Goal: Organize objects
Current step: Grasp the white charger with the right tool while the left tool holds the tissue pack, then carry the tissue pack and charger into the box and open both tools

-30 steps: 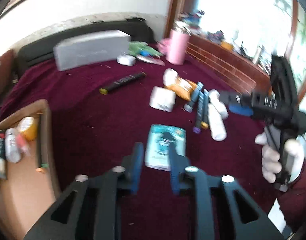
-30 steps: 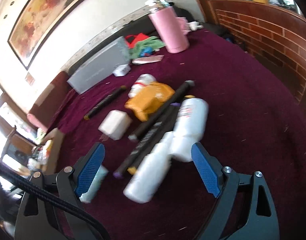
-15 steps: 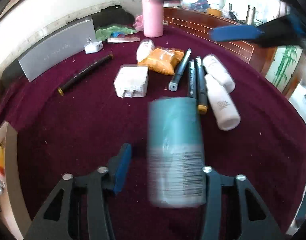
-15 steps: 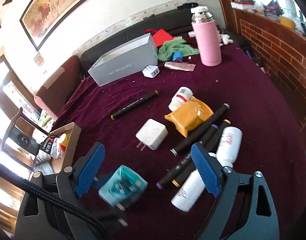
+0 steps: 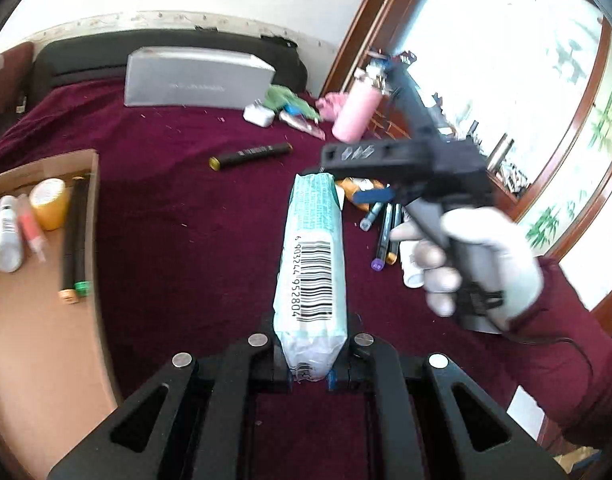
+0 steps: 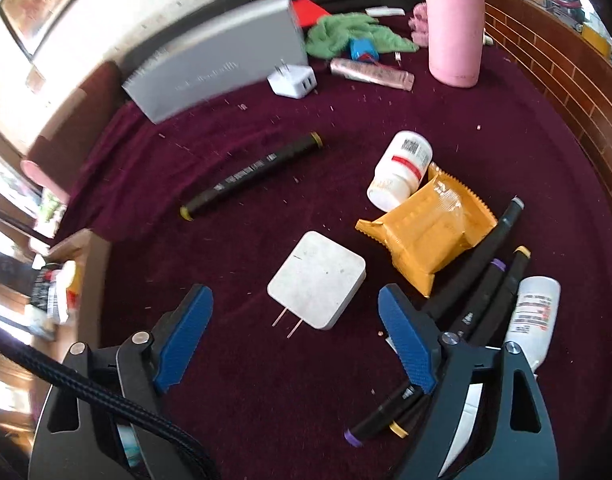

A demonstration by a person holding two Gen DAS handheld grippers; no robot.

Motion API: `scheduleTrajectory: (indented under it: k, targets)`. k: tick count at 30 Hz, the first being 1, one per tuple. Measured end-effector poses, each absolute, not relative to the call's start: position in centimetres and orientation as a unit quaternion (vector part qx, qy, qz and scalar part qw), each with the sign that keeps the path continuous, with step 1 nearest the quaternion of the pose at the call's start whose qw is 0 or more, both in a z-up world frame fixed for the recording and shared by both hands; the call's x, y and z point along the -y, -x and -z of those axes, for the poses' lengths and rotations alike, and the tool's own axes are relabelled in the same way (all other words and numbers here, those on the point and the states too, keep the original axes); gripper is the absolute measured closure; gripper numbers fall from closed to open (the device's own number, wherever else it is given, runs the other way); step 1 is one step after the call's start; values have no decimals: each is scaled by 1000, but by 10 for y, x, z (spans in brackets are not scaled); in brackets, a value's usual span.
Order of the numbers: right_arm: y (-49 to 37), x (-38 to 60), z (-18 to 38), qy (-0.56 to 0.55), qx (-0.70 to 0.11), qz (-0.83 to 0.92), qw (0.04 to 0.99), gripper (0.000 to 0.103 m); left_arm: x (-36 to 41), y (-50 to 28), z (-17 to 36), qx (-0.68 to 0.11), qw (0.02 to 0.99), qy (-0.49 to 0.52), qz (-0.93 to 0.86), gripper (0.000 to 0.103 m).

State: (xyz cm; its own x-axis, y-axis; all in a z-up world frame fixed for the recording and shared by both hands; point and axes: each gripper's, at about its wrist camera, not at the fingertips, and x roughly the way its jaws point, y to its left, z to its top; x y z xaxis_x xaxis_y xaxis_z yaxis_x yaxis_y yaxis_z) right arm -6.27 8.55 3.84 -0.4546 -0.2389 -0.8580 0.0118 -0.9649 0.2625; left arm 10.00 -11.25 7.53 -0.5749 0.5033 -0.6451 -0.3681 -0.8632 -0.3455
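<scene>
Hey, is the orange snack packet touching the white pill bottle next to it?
Touching. The right wrist view shows the orange snack packet with its upper corner lying against the side of the white pill bottle, no cloth visible between them.

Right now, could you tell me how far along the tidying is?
Partly done: the cardboard box already holds markers, bottles and tape. In hand: the left gripper is shut on a teal packet. The right gripper, closing, hovers over the white charger; markers, orange pouch and bottles remain.
</scene>
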Motion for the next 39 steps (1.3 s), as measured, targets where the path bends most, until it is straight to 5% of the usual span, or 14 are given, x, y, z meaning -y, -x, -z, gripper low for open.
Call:
scheduleTrajectory:
  k: [8,24,32,39]
  targets:
    - [82,-68,-19,-536,74,840,25,56,139,-107,-83,94,227,375,-894,94]
    - [44,-69,-55,-517,148,833,131,60,220,-123,-94,135,120,355,-917,94]
    - [24,1,-95,-509,159,804,263,60,271,-101,-83,123,41,389,-912,94]
    - [18,92,-76,-546,149,753,336,59,299,-86,-50,115,11,441,-890,94]
